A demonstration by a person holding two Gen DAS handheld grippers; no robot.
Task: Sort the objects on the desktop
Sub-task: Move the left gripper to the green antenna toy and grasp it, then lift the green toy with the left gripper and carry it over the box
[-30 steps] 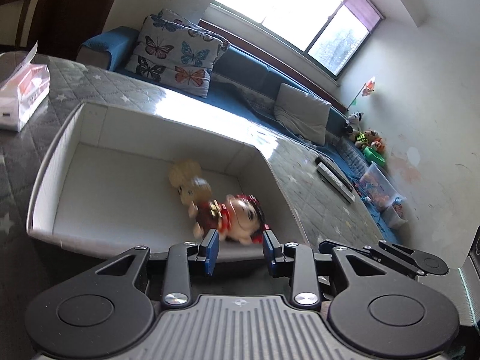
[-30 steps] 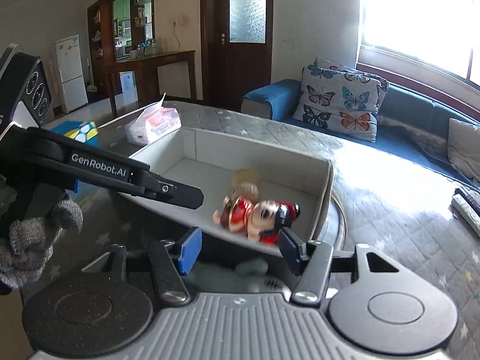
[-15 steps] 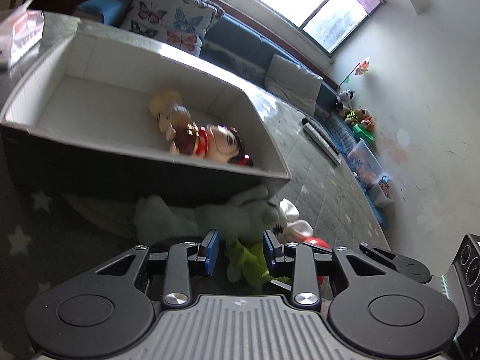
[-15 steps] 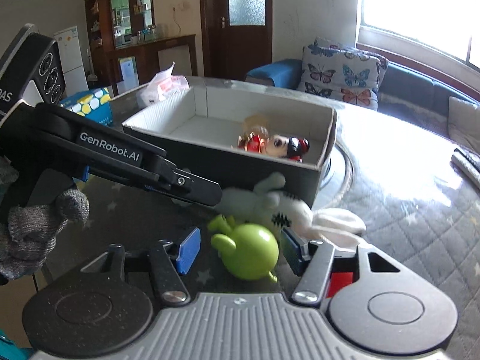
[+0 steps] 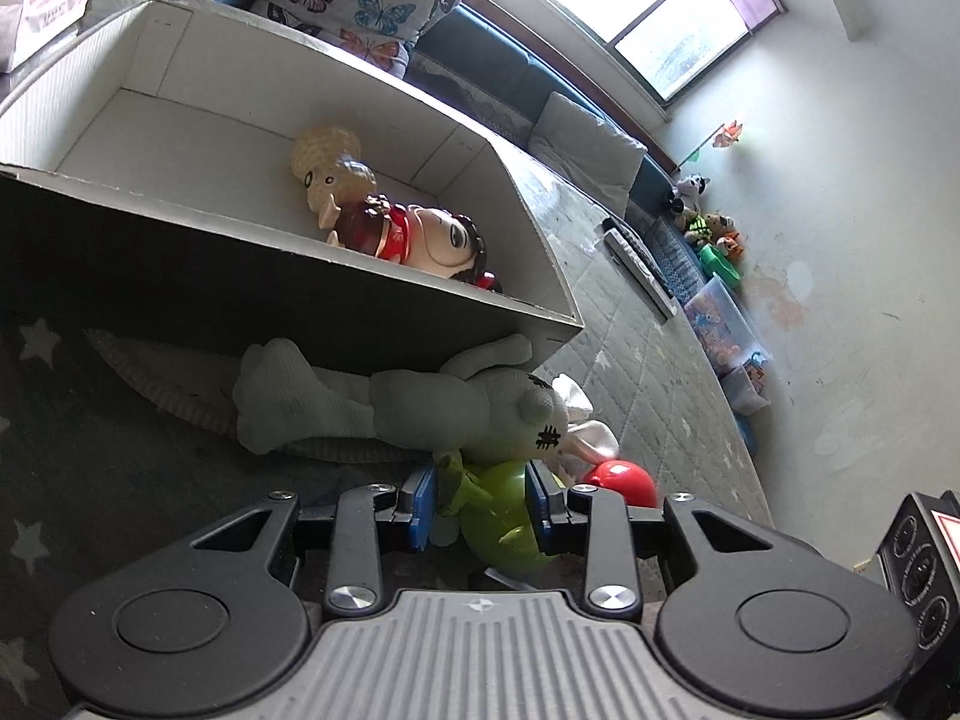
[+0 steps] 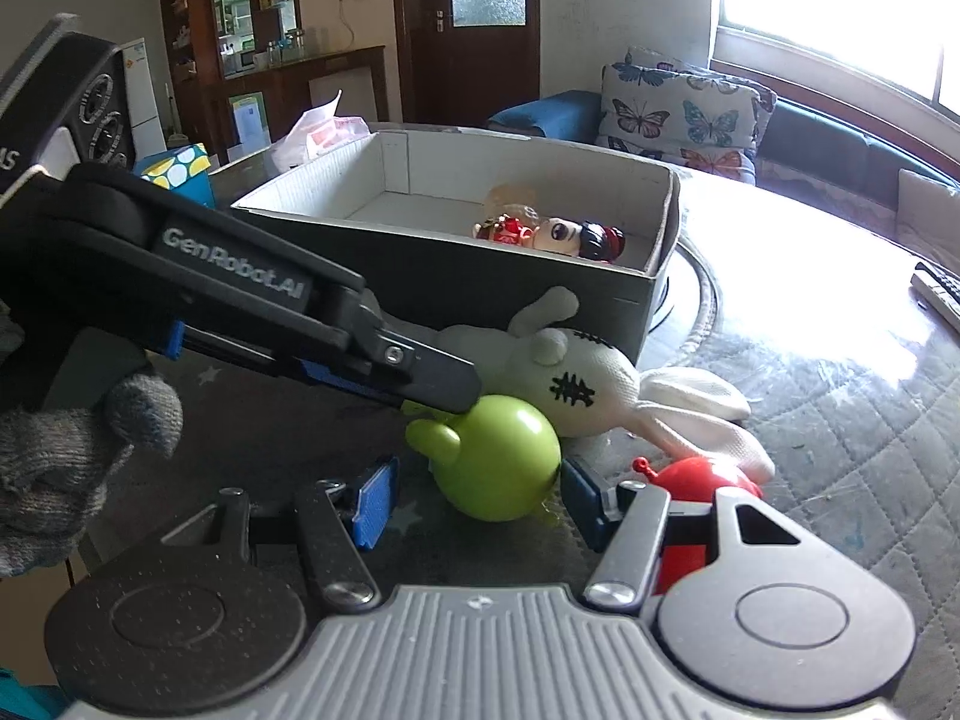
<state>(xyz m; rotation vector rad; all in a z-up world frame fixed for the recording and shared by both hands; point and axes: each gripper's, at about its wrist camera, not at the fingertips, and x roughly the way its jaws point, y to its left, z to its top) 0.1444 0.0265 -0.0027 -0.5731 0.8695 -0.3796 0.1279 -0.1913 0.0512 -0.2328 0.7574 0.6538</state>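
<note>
A green round toy [image 5: 501, 513] lies on the table in front of a grey box [image 5: 360, 306]. My left gripper [image 5: 480, 501] has its blue pads on either side of the toy, close to or touching it. My right gripper [image 6: 480, 489] is open, with the same green toy [image 6: 498, 459] between its pads. A white plush rabbit [image 6: 591, 381] lies against the box front. A red toy [image 6: 702, 477] sits by my right finger. A red-dressed doll [image 6: 558, 234] and a tan figure [image 5: 333, 171] lie inside the box.
A tissue pack [image 6: 324, 132] and a blue patterned box [image 6: 177, 165] stand behind the box at the left. A remote [image 6: 936, 291] lies at the table's far right. The left gripper's body [image 6: 240, 294] crosses the right wrist view.
The doll left the left gripper and now lies in the box. Both grippers dropped from above the box to the table in front and closed in around the green toy.
</note>
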